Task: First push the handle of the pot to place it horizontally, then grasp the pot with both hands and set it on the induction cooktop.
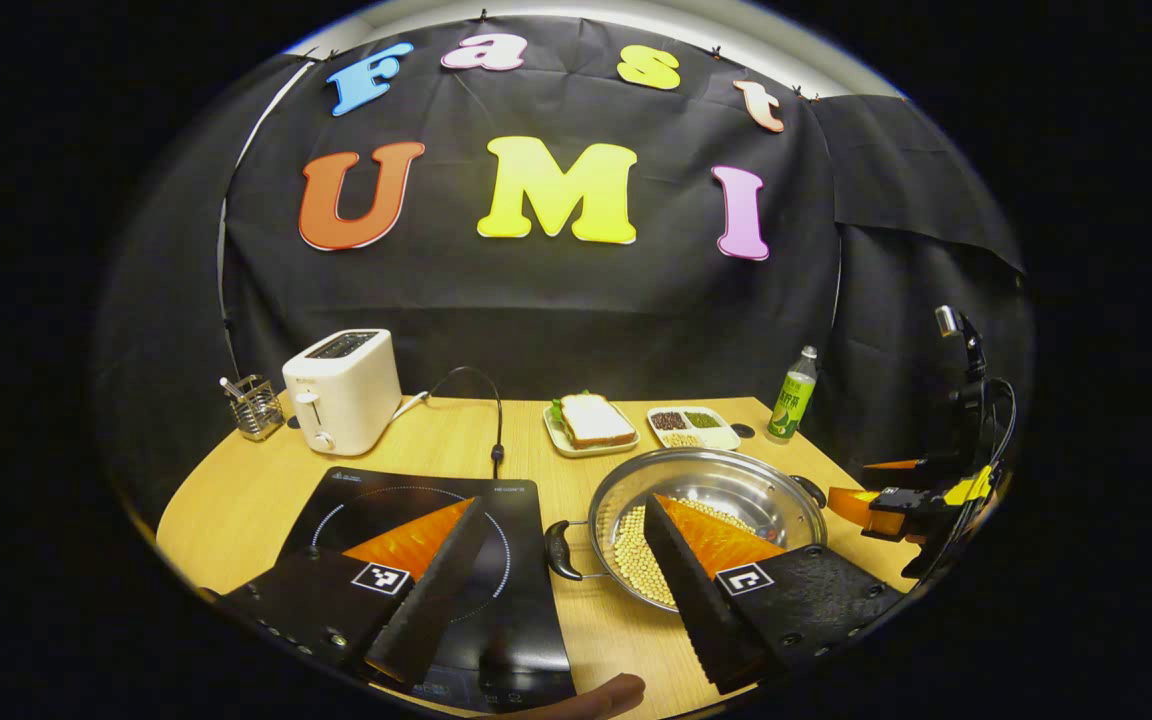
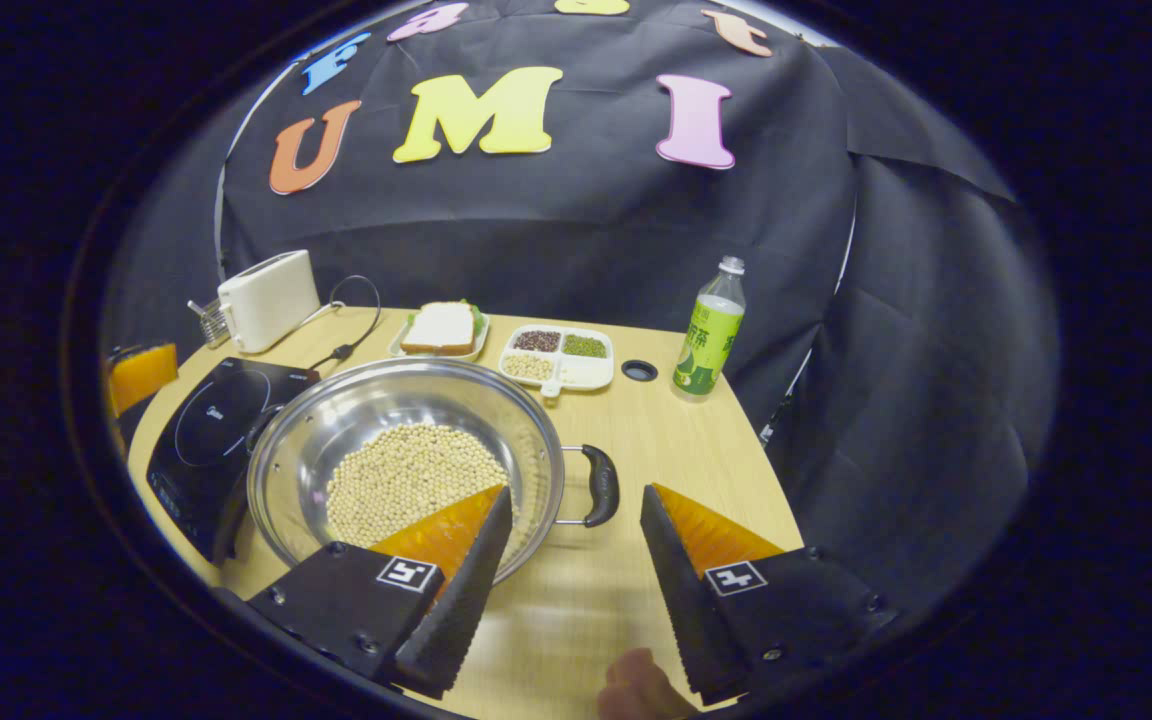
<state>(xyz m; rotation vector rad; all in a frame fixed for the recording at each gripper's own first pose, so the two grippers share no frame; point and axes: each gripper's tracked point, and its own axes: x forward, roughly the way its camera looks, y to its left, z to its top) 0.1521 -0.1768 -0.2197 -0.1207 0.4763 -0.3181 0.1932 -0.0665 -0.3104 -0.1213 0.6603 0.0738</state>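
Observation:
A steel pot [image 1: 736,482] with soybeans [image 1: 636,560] in it stands on the wooden table, just right of the black induction cooktop [image 1: 406,500]. My left gripper [image 1: 566,498] is open, and the pot's black left handle [image 1: 561,550] lies between its fingers without being touched. In the right gripper view the pot [image 2: 386,400] is at centre left, and its right handle [image 2: 601,487] sits in the gap of my open right gripper [image 2: 577,490]. The right gripper [image 1: 896,505] also appears at the far right of the left gripper view. The cooktop [image 2: 216,420] lies beyond the pot.
Along the back of the table are a white toaster [image 1: 341,390] with its cable, a wire utensil holder [image 1: 254,405], a plate with a sandwich [image 1: 591,425], a divided tray of beans [image 1: 693,427] and a green bottle [image 1: 792,400]. The table's right edge is close to the pot.

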